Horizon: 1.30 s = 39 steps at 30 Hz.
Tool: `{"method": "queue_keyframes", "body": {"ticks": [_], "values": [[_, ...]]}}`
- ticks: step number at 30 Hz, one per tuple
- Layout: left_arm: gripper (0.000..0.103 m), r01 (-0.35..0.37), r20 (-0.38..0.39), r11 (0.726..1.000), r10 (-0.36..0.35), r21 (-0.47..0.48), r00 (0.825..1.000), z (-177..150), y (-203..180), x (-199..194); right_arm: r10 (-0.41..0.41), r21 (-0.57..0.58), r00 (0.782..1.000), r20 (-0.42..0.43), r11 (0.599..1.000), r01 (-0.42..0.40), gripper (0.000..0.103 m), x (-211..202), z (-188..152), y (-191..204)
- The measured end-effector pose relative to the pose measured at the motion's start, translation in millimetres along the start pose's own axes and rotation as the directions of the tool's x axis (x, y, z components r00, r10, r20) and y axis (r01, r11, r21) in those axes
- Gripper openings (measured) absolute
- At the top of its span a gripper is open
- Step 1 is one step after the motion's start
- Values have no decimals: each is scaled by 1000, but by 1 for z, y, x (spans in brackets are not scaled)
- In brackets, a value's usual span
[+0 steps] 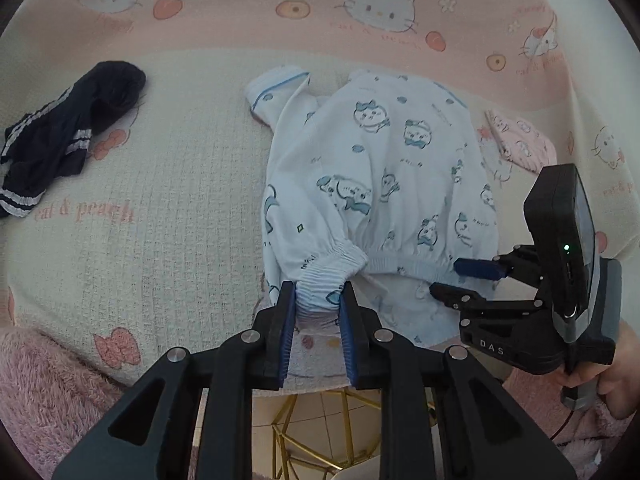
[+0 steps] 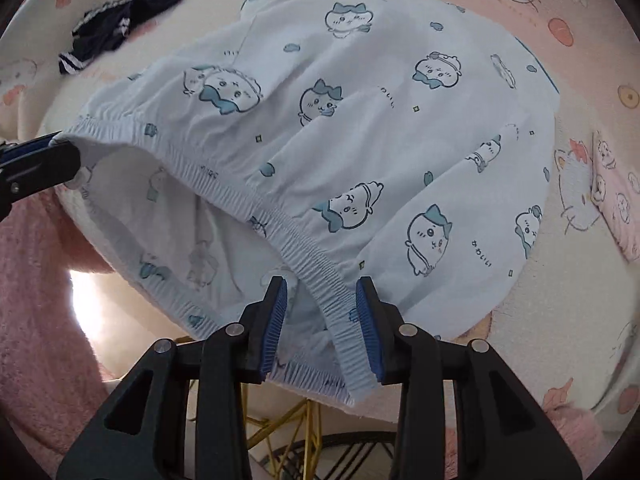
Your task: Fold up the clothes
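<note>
Light blue shorts (image 1: 384, 176) printed with cartoon animals lie flat on a cream and pink blanket (image 1: 160, 184), elastic waistband (image 2: 224, 196) toward me. My left gripper (image 1: 318, 300) is shut on the bunched left end of the waistband. In the right wrist view it shows at the left edge (image 2: 60, 144). My right gripper (image 2: 322, 308) is open, and the waistband's top layer runs between its fingers, lying against the right pad (image 2: 366, 320). In the left wrist view the right gripper (image 1: 452, 278) reaches in from the right at the waistband.
A dark navy garment with white stripes (image 1: 68, 132) lies at the far left, and a small pink printed garment (image 1: 520, 140) at the right. Fuzzy pink fabric (image 1: 48, 392) covers the near corners. A gold wire frame (image 1: 312, 432) stands below the blanket's near edge.
</note>
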State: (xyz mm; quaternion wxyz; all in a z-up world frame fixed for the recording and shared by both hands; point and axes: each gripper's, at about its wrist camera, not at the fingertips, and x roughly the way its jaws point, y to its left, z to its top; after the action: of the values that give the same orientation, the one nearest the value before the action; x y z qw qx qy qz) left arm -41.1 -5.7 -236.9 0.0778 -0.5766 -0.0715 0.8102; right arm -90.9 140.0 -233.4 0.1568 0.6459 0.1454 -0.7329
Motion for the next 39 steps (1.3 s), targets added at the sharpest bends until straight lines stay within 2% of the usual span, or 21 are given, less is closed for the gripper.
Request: {"method": "queue_keyframes", "body": {"ticks": [2, 4, 8, 12, 14, 16, 19, 22, 23, 24, 25, 26, 27, 30, 32, 33, 34, 37, 39], "values": [[27, 21, -39, 999, -23, -29, 999, -6, 5, 12, -7, -6, 1000, 7, 1000, 7, 32, 6, -5, -1], [31, 24, -73, 998, -29, -66, 997, -10, 9, 25, -3, 7, 999, 36, 1000, 3, 20, 5, -10, -7], [33, -21, -101, 997, 14, -72, 995, -13, 6, 38, 15, 177, 993, 114, 984, -35, 19, -18, -20, -43], [35, -30, -111, 998, 24, -50, 994, -15, -1, 44, 4, 286, 979, 201, 956, -63, 18, -55, -35, -77], [35, -35, -120, 999, 30, -36, 992, -17, -4, 46, -33, 329, 970, 240, 943, -49, 1, -75, -45, -91], [35, -40, -129, 999, 37, -22, 991, -20, -7, 48, -82, 362, 966, 246, 932, -13, 3, -87, -55, -103], [36, -48, -142, 999, 47, -2, 989, -23, -12, 51, -78, 384, 977, 199, 923, -5, 4, -86, -67, -119], [36, -54, -142, 999, 54, 8, 988, -25, -14, 51, 7, 338, 985, 170, 939, -65, 4, -71, -76, -113], [36, -55, -135, 998, 55, 5, 989, -25, -14, 48, 32, 318, 984, 177, 944, -88, 10, -68, -73, -106], [36, -56, -129, 998, 56, 2, 990, -25, -13, 46, 58, 297, 981, 184, 948, -111, 19, -65, -71, -98], [36, -57, -122, 998, 57, 0, 991, -25, -12, 43, 75, 280, 980, 186, 952, -126, 33, -61, -66, -91], [36, -58, -117, 998, 57, -3, 991, -25, -12, 41, 87, 264, 979, 184, 955, -135, 39, -58, -60, -83], [36, -57, -120, 998, 56, -4, 991, -26, -11, 41, 88, 241, 981, 174, 962, -129, 42, -54, -55, -75], [36, -67, -125, 998, 67, 4, 990, -28, -12, 39, 19, 150, 995, 97, 988, -33, 42, -30, -37, -54], [36, -71, -128, 997, 73, 20, 989, -29, -15, 39, -55, 98, 996, 65, 994, 48, 39, -13, -32, -45], [36, -74, -132, 997, 78, 30, 988, -29, -16, 39, -99, 84, 994, 52, 992, 95, 16, -5, -32, -44], [36, -89, -139, 995, 94, 43, 986, -30, -18, 42, -131, 104, 989, 69, 987, 124, 4, -7, -34, -48], [39, -126, -157, 989, 138, 81, 978, -34, -21, 49, -203, 239, 963, 177, 958, 158, 3, -35, -47, -70], [61, -96, -156, 992, 108, 79, 982, -36, -22, 49, -226, 354, 945, 235, 926, 133, 3, -62, -64, -90]]}}
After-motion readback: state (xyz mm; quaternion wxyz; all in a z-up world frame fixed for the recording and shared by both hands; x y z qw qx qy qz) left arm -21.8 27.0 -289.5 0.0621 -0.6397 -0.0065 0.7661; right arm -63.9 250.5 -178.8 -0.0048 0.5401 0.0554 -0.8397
